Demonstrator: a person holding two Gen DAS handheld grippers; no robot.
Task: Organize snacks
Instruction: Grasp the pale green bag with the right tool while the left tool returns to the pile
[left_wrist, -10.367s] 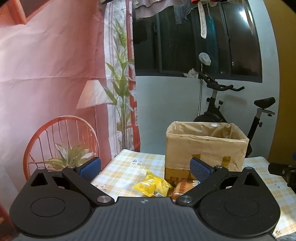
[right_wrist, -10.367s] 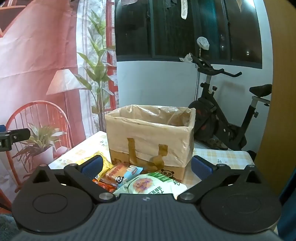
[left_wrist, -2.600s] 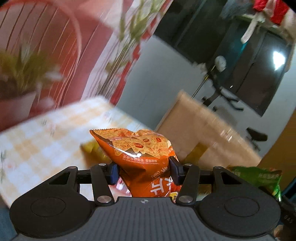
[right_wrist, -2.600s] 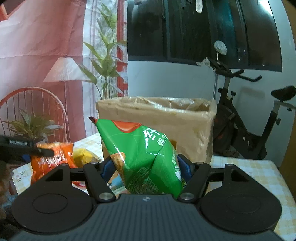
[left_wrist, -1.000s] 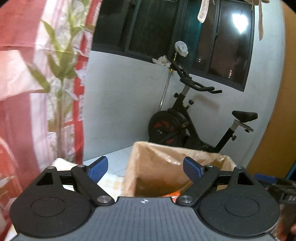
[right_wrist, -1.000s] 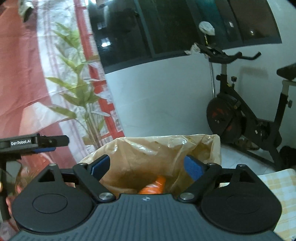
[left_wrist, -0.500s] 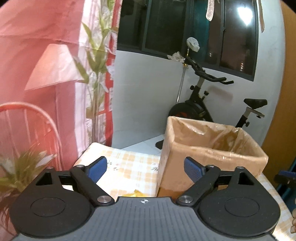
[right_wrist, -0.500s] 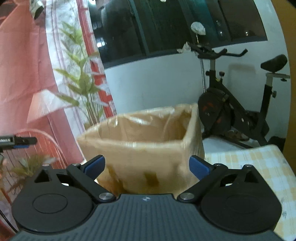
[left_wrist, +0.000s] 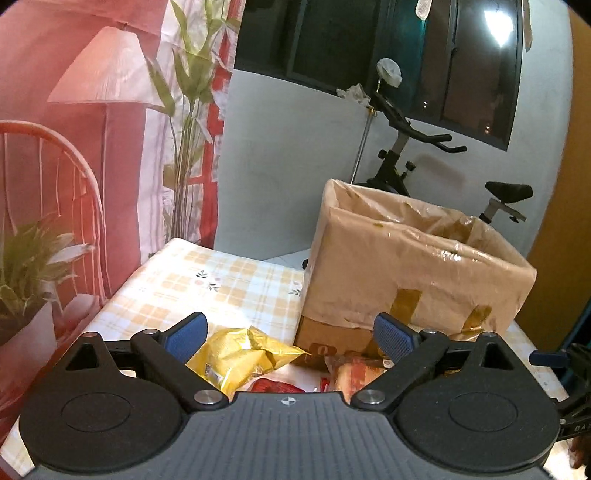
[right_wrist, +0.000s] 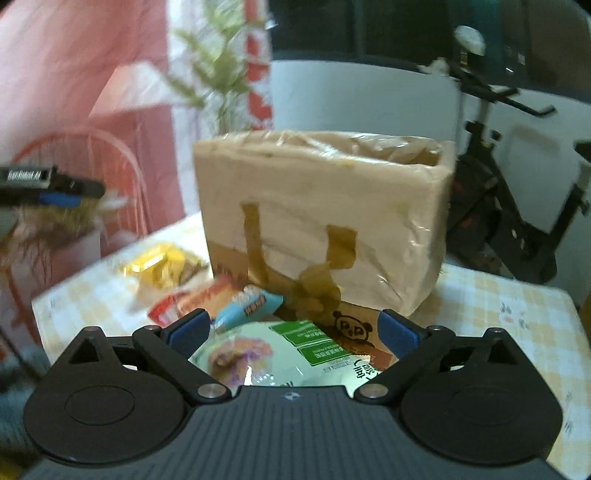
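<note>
Each camera rides a hand-held gripper, looking forward and slightly down over the tabletop. Both views share the lined box close ahead; the left camera sits further left.

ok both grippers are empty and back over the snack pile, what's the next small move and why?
Probably ease the left gripper down and close on the yellow snack bag: its jaws stand wide with the bag lying loose between them on the checked tablecloth. The right gripper is likewise open over the white-and-green pack, and the lined cardboard box waits behind.
</note>
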